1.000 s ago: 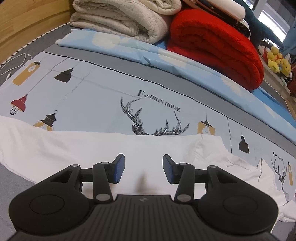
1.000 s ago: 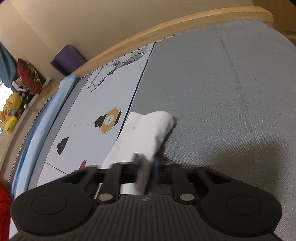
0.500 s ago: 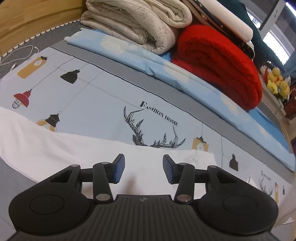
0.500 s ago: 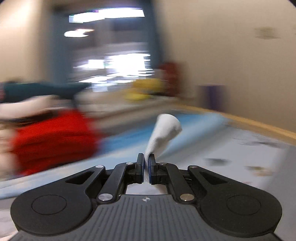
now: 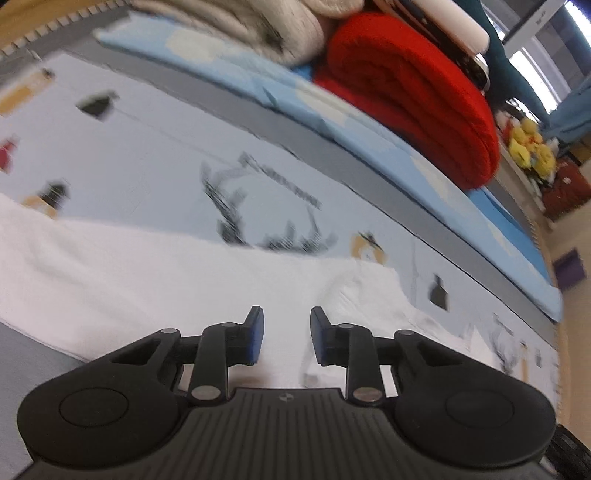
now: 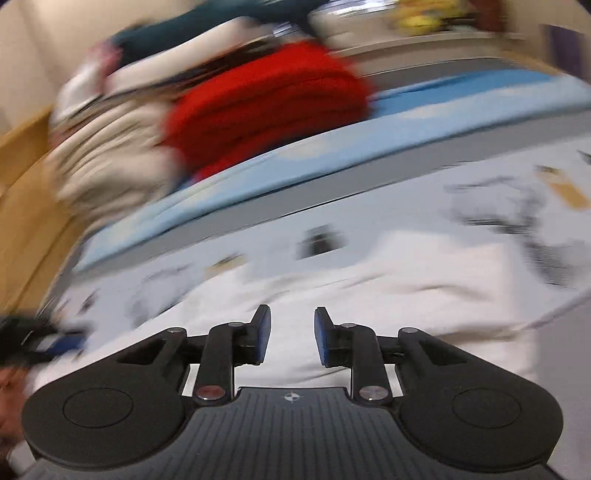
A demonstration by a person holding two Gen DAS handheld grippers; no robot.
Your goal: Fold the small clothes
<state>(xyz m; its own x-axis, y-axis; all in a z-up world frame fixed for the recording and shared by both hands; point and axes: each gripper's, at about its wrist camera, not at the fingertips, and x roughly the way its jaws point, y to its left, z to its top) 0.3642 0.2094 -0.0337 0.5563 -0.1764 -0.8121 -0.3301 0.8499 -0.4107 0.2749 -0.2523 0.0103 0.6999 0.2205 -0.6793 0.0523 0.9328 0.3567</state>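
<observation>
Blue-padded left gripper [image 5: 284,336] and right gripper [image 6: 291,336] both gape, holding nothing, just above the white garment [image 5: 147,273], which lies flat on the sheet [image 5: 155,155] below the red blanket [image 5: 413,88]. Likely light, limp cloth; pinch a hem or corner.

A rolled red blanket [image 5: 417,99] lies at the far side of the bed, on a light blue sheet [image 5: 369,125]. Beside it sits a folded beige quilt [image 5: 251,26]; beyond it, yellow plush toys [image 5: 528,147]. Nearer than the blanket spreads a pale printed bedcover [image 5: 147,155] with lamp and antler motifs.
</observation>
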